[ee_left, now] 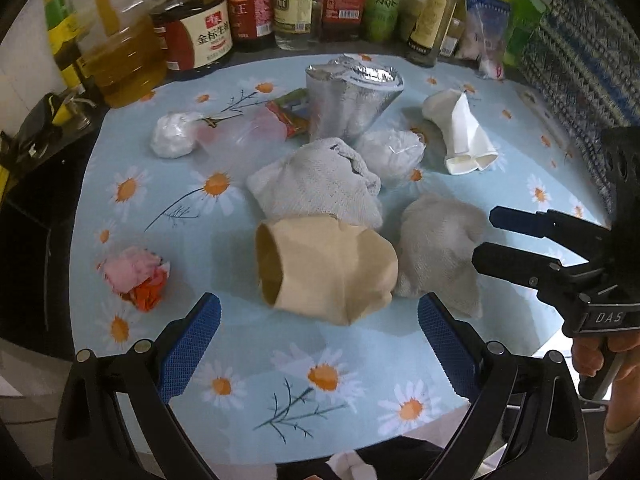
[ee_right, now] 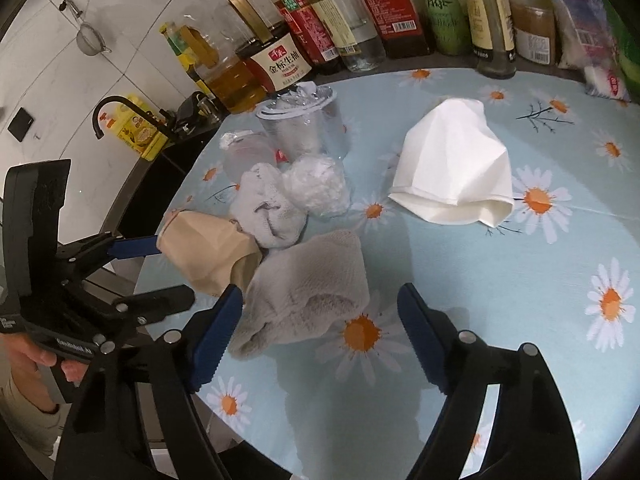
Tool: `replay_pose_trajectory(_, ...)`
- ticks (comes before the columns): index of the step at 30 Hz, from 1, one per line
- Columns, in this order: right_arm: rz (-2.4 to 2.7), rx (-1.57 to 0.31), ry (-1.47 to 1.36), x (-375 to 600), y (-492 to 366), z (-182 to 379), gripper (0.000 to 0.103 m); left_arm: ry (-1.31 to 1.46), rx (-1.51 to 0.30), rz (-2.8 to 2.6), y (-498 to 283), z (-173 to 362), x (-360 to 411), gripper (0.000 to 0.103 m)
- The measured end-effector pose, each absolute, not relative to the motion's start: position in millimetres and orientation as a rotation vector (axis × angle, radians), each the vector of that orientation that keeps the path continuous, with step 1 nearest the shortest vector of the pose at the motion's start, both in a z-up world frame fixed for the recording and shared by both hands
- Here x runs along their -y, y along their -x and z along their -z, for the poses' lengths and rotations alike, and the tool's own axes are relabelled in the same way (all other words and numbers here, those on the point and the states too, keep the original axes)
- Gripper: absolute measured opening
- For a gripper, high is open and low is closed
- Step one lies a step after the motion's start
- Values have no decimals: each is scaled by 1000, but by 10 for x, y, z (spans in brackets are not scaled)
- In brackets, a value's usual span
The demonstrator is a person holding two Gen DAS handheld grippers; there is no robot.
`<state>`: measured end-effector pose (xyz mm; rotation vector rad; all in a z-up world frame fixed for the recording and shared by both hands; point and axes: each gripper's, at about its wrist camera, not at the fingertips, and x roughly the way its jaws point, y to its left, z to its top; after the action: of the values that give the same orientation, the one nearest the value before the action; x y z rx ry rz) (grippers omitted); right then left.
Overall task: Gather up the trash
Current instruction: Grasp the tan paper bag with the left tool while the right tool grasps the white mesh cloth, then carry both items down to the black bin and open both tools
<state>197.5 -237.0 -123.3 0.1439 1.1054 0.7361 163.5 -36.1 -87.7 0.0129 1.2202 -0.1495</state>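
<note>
Crumpled beige paper cup (ee_left: 326, 266) lies before the left claw (ee_left: 318, 344), jaws apart; right claw (ee_right: 320, 336), apart, straddles a fuzzy grey cloth (ee_right: 308, 288).

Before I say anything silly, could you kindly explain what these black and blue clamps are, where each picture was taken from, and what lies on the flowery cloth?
There is no robot here: a person holds a two-finger tool in each hand, each with a camera looking along its fingers. One picture looks from the left tool, open in front of a crushed tan paper cup. The other looks from the right tool, also open, its left finger beside a grey rag. Neither holds anything. On the daisy tablecloth also lie a crushed white paper cup, a foil bag, a second grey rag and a pink and orange wad. Sauce bottles stand behind.
</note>
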Motion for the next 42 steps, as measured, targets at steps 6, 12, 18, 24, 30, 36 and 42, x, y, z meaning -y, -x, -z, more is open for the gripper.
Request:
replay_pose_trajectory(6, -768, -1132, -161, 2304, -2092, 1346, 51, -51, -1232, 137, -1749, 947, 435, 96)
replay_pose_trajectory(12, -775, -1128, -177, 2363, -2113, 1383, 22, -78, -1257, 122, -1835, 1043, 458, 96)
replay_pose_trajectory(18, -754, -1094, -181, 2504, -2059, 1275, 20, -104, -1258, 103, -1898, 1051, 500, 95)
replay_pose_trajectory(24, -726, -1059, -191, 2652, -1996, 1138, 20, -138, -1264, 93, -1942, 1093, 548, 84)
replay_pose_trajectory(30, -702, -1050, -203, 2739, -1923, 1091, 20, -167, -1254, 95, -1931, 1104, 563, 72)
replay_pose_trajectory(36, -691, -1046, -200, 2760, -1819, 1040, 20, -115, -1239, 93, -1840, 1024, 483, 71)
replay_pose_trajectory(42, -701, -1035, -187, 2689, -1668, 947, 20, -74, -1205, 88, -1616, 874, 392, 71)
